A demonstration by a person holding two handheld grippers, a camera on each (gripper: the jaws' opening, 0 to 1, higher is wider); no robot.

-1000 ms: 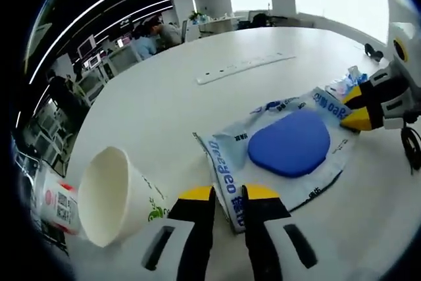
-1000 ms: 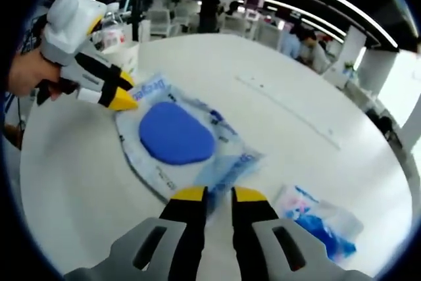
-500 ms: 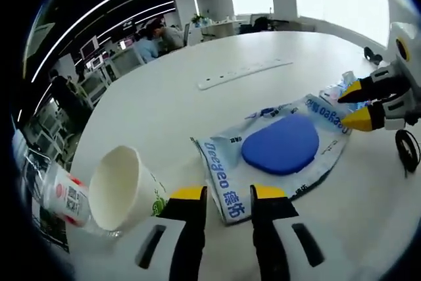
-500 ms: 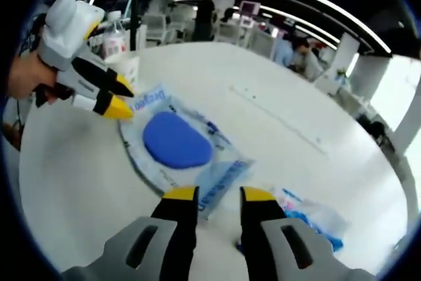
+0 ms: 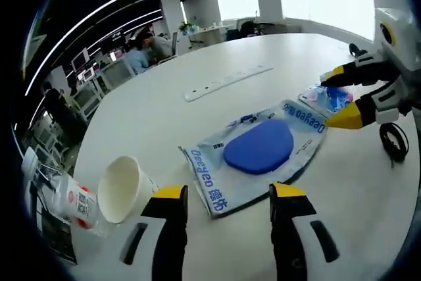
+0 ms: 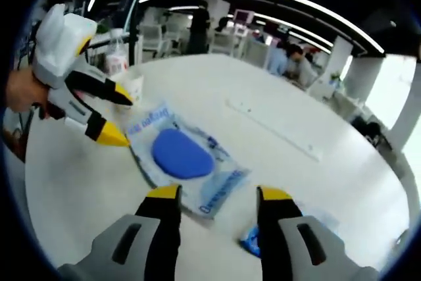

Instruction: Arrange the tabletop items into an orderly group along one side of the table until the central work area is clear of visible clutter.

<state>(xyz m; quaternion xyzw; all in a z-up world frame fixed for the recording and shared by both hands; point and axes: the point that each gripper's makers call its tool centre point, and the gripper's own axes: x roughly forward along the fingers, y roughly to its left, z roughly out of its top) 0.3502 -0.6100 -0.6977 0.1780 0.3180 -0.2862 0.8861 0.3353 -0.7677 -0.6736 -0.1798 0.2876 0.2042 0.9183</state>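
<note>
one flat blue-padded packet [image 5: 262,152]

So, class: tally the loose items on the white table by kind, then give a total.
Paper cup: 1
Plastic bottle: 1
Packet with blue pad: 1
Small blue-and-white packet: 1
White power strip: 1
Total: 5

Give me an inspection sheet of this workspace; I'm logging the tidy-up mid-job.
Surface: white round table, centre not yet clear.
Job's things: pouch with blue pad lying flat mid-table; paper cup on its side; bottle lying beside the cup; small blue packet near the right gripper.
Clutter: power strip lying farther back.
Grippers: left gripper open, empty; right gripper open, empty.
Cables: dark loop hanging by the right gripper.
Surroundings: office desks, seated people.
</note>
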